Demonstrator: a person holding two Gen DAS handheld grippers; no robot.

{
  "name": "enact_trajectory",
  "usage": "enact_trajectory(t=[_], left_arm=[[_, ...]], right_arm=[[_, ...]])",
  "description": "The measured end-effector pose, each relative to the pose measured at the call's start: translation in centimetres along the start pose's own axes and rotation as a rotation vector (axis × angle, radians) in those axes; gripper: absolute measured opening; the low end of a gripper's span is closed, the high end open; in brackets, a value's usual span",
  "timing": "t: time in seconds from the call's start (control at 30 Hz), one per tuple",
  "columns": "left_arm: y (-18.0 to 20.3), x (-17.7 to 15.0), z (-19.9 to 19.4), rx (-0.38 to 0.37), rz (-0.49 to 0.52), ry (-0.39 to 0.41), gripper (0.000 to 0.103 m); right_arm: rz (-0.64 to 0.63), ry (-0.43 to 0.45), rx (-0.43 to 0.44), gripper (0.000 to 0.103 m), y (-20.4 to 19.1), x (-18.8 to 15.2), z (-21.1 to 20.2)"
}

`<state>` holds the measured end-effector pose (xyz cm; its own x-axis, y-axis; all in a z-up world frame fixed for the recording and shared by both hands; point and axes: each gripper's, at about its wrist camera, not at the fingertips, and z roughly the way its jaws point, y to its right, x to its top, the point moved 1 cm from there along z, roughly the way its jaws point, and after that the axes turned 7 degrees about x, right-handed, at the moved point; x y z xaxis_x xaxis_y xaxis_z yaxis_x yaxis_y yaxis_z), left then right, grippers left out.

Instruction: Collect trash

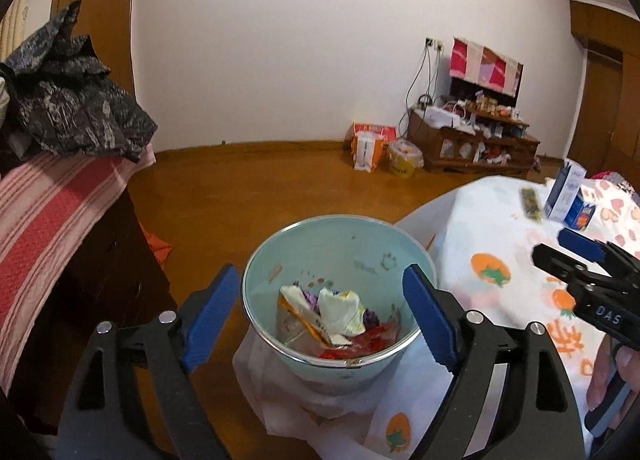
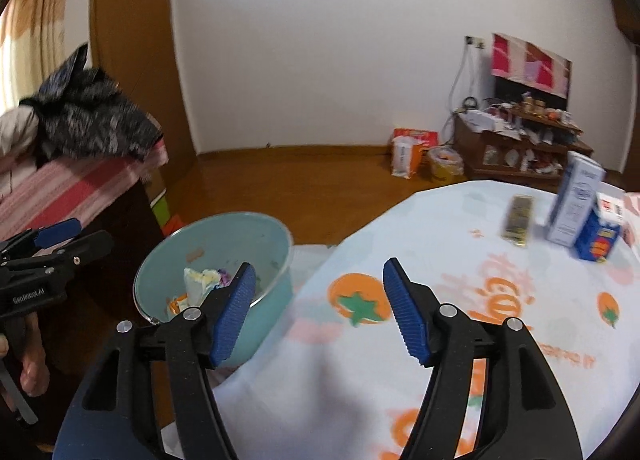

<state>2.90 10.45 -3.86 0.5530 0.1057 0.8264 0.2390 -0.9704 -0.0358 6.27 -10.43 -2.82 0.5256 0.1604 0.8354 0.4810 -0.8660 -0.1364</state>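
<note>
A bin [image 1: 340,260] stands on the floor [image 1: 260,187] just left of the desk [image 2: 460,340], with crumpled wrappers [image 1: 340,312] in it. On the desk's far right, two cartons [image 2: 576,199] stand side by side, a flat packet [image 2: 517,219] lying just left of them. Far left is a bed [image 1: 48,211] with a jacket [image 1: 72,99] on it.

Glossy pale-blue plastic bin [image 1: 340,252] with metal rim, crumpled paper and shiny foil wrappers [image 1: 340,316] inside. Tabletop cloth [image 2: 460,300] smooth, printed fabric. Floor [image 1: 260,179] polished wood. Left claw [image 1: 320,316] matt black plastic, ribbed blue rubbery pads [image 1: 430,318].
</note>
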Motion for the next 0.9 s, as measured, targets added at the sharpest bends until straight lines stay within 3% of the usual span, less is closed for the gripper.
enact_trajectory(t=[0.27,0.6,0.9], left_arm=[[0.2,1.1,-2.4,-0.002,-0.006,0.062,0.090],[0.4,1.4,-3.4,0.014,0.000,0.084,0.097],[0.5,1.4,-3.5,0.015,0.003,0.085,0.097]], right_arm=[[0.030,0.069,-0.029,0.069,0.3,0.6,-3.2],[0.032,0.081,-0.037,0.069,-0.4,0.0,-3.5],[0.029,0.083,-0.040,0.070,-0.4,0.0,-3.7]])
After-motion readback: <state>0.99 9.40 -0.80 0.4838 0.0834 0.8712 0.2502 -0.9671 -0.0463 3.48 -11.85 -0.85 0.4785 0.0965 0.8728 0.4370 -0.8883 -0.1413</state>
